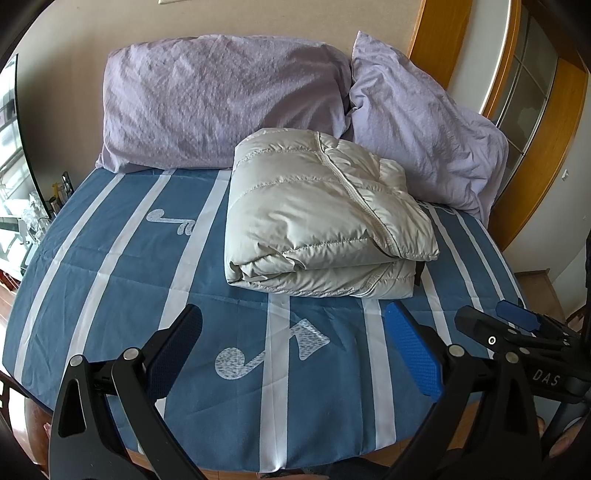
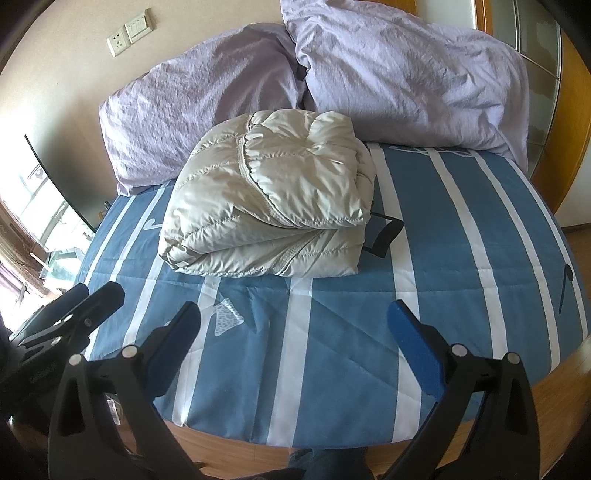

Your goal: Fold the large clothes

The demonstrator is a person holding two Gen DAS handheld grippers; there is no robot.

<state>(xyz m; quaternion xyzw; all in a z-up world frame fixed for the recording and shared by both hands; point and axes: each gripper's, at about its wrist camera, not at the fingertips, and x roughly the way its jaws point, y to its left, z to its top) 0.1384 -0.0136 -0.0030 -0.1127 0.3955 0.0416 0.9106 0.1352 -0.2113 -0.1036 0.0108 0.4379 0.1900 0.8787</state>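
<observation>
Left wrist view, left to right: window area at far left edge, then blue bedsheet with white stripes and music-note prints covering the bed. Left gripper low in frame, jaws spread wide, nothing between them, hovering above the sheet's near part. 2 lilac pillows at the head of the bed: left pillow lying flat against the wall, right pillow leaning beside it, touching. Folded cream puffer jacket lies on the sheet in front of the pillows, right of center, back edge touching both. It is a compact, layered bundle, with a dark tag showing at its right side. Right gripper pokes in at far right, near the left one; cannot tell its jaw state from here. Wooden door frame behind.

Right wrist view: wall socket and switch top left, left gripper at the left edge. Right gripper has jaws spread, holding nothing, apart from the jacket.
</observation>
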